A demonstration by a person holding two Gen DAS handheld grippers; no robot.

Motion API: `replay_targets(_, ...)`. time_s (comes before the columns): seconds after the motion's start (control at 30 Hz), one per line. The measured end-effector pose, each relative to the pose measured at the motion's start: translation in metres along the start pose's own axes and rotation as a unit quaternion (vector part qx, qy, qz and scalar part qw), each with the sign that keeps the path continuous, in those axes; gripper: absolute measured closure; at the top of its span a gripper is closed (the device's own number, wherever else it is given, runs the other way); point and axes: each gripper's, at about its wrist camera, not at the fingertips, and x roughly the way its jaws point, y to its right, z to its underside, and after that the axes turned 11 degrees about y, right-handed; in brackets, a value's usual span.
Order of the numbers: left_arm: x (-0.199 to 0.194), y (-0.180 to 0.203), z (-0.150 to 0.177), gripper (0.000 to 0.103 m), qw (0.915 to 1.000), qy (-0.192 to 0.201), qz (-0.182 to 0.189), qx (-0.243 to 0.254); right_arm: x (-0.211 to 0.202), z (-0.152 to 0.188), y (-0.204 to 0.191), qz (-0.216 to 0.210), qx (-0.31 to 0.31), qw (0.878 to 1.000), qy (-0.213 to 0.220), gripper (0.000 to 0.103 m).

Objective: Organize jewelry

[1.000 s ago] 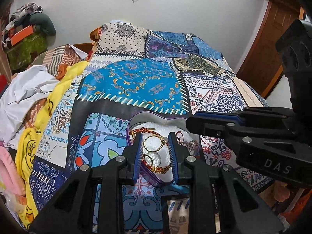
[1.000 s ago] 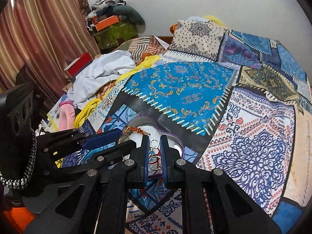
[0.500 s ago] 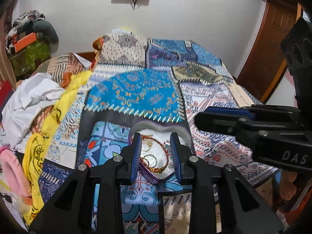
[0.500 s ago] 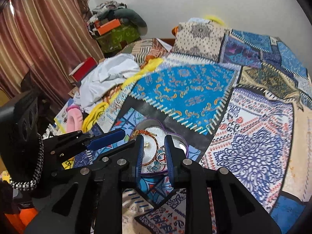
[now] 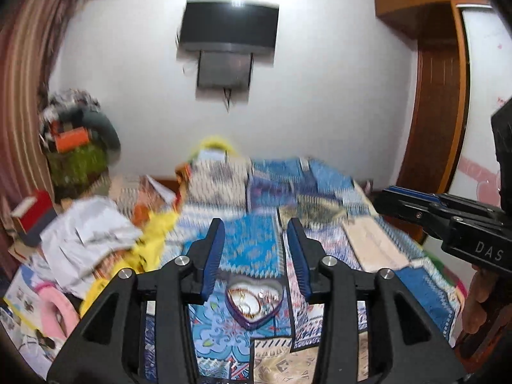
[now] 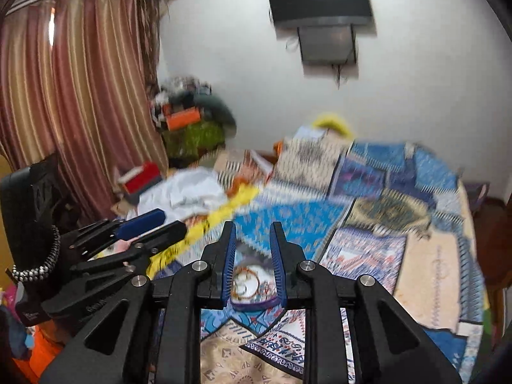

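Left gripper [image 5: 255, 257]: my left tongs hang above the bed, jaws opening with a fair gap, nothing between the blue pads; through the gap I see only the bedspread and the box far below

Right gripper [image 6: 252, 260]: narrow gap between the 2 pads, no item pinched there; the box shows beyond them, not touched

Right gripper from the left camera [image 5: 385, 199]: it juts in from the right edge, above the far side of the bed, with fingers of the person's hand [image 5: 480, 300] under its body

Left gripper from the right camera [image 6: 153, 222]: it sits at the left, just beside my right tongs, well above the bedding

Jewelry box [image 5: 254, 300]: a heart-shaped tin with a purple wall and white inside, open, lying flat on the bedspread near the foot of the bed, apart from both tongs

Jewelry [image 5: 246, 300]: gold rings and a beaded orange-red loop lie inside the box; the blur hides finer detail, so I cannot count the pieces

Bedspread [image 5: 256, 249]: patchwork of blue, cream and purple panels covering the bed

Clothes pile [image 5: 86, 236]: white cloth and a yellow cloth heaped on the left side of the bed

Wall screen [image 5: 228, 25]: dark panel mounted on the white wall behind the bed

Curtain [image 6: 73, 96]: striped, pink and gold, at the left

Door [image 5: 428, 121]: brown wood, at the right
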Motion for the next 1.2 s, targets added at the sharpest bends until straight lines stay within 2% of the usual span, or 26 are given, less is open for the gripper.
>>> replay_targets(0.17,-0.055,0.014,-0.021,0.046,0.9966,0.077,-0.025,0.017,-0.054,-0.013,-0.018,0.024,-0.018,0.997,0.076,0.083)
replay_targets(0.23,-0.074,0.019,-0.025,0.039,0.9937,0.102,-0.040,0.023,-0.071,-0.014,-0.024,0.033,-0.019,0.994,0.099,0.073)
replay_targets(0.27,-0.083,0.021,-0.025,0.033,0.9921,0.113,-0.048,0.025,-0.078,-0.013,-0.026,0.039,-0.018,0.993,0.110,0.059)
replay_targets(0.3,-0.087,0.022,-0.025,0.024,0.9913,0.118,-0.054,0.026,-0.085,-0.012,-0.029,0.045,-0.017,0.991,0.121,0.047)
replay_targets(0.33,-0.093,0.024,-0.025,0.017,0.9903,0.123,-0.060,0.025,-0.091,-0.010,-0.031,0.054,-0.016,0.990,0.133,0.041)
replay_targets(0.37,-0.097,0.024,-0.024,0.005,0.9898,0.126,-0.062,0.023,-0.095,-0.009,-0.031,0.062,-0.016,0.988,0.141,0.033)
replay_targets(0.4,-0.102,0.025,-0.023,0.000,0.9893,0.130,-0.064,0.020,-0.098,-0.007,-0.032,0.069,-0.018,0.986,0.148,0.027)
replay_targets(0.5,-0.110,0.024,-0.021,0.000,0.9888,0.132,-0.067,0.015,-0.104,-0.002,-0.037,0.097,-0.027,0.982,0.159,0.017)
replay_targets(0.57,-0.111,0.024,-0.020,0.000,0.9893,0.128,-0.068,0.011,-0.105,0.000,-0.040,0.112,-0.034,0.980,0.162,0.015)
replay_targets(0.73,-0.116,0.022,-0.017,0.000,0.9900,0.122,-0.071,0.003,-0.109,0.005,-0.043,0.126,-0.040,0.979,0.156,0.014)
replay_targets(1.2,-0.116,0.025,-0.014,0.000,0.9910,0.115,-0.068,0.003,-0.120,0.011,-0.040,0.123,-0.031,0.980,0.152,0.014)
